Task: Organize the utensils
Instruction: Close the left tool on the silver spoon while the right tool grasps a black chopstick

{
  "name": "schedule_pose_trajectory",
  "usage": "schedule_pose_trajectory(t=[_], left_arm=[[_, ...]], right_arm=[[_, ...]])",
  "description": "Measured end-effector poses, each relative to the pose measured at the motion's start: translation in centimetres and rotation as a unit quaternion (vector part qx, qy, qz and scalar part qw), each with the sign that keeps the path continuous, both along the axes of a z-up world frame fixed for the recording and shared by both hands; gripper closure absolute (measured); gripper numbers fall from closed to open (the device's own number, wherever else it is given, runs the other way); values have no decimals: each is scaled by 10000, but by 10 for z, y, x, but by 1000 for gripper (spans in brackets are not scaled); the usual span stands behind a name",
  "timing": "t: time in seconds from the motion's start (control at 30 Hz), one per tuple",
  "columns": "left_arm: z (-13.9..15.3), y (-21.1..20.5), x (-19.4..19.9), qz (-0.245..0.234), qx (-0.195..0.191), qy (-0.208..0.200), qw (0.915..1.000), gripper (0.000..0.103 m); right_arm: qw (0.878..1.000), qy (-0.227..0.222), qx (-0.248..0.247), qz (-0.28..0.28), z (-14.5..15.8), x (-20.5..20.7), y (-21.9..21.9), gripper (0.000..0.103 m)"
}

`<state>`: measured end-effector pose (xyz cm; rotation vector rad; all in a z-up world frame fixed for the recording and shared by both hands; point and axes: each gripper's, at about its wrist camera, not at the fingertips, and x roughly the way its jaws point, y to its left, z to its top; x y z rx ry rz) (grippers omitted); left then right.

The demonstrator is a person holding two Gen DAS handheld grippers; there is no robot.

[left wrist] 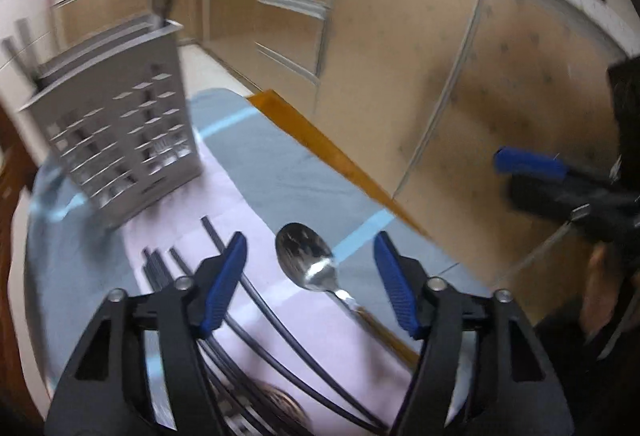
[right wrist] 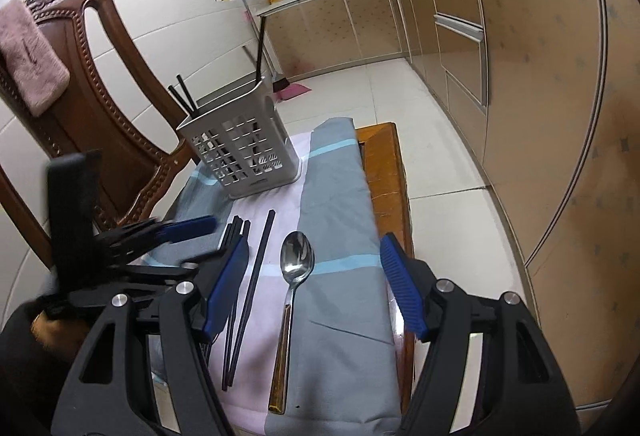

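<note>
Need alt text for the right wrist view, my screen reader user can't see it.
The open right claw hovers over a metal spoon with a brown handle, lying on a grey and pink cloth beside loose black chopsticks. Beyond stands a white slotted utensil holder with chopsticks already in it; the left claw shows at left.

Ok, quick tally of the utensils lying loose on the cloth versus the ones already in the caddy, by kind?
Spoons on the cloth: 1, the spoon with the brown handle.
Loose chopsticks on the cloth: at least 5; the bundle overlaps, so the exact number is unclear.
Chopsticks in the caddy: 3 stand above its rim.
Total: at least 9 utensils.
</note>
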<state>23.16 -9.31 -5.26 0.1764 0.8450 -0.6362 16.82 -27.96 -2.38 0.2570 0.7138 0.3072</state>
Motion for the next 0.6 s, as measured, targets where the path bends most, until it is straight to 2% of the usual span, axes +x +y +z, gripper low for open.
schedule_pose_trajectory(t=[0.07, 0.17, 0.27, 0.4, 0.5, 0.53, 0.6], left_arm=[[-12, 0, 18, -44, 31, 235, 9997, 47], [-25, 3, 38, -155, -324, 717, 9968, 55], [-35, 2, 47, -291, -511, 930, 9939, 55], [-56, 2, 58, -283, -522, 1275, 9901, 55], [-60, 8, 68, -234, -884, 1505, 9844, 56], [-60, 9, 70, -235, -942, 1566, 9829, 58], [-61, 8, 73, -285, -1005, 1690, 9801, 75]], right_arm=[[10000, -6, 32, -1, 0, 1, -2, 35], [10000, -7, 21, 48, 0, 3, 0, 35], [10000, 29, 7, 73, -2, 6, 1, 35], [10000, 57, 39, 49, -2, 9, -1, 35], [9999, 86, 4, 64, -4, 10, 0, 35], [9999, 90, -7, 70, -5, 10, 1, 35], [9999, 115, -19, 58, -6, 11, 1, 35]])
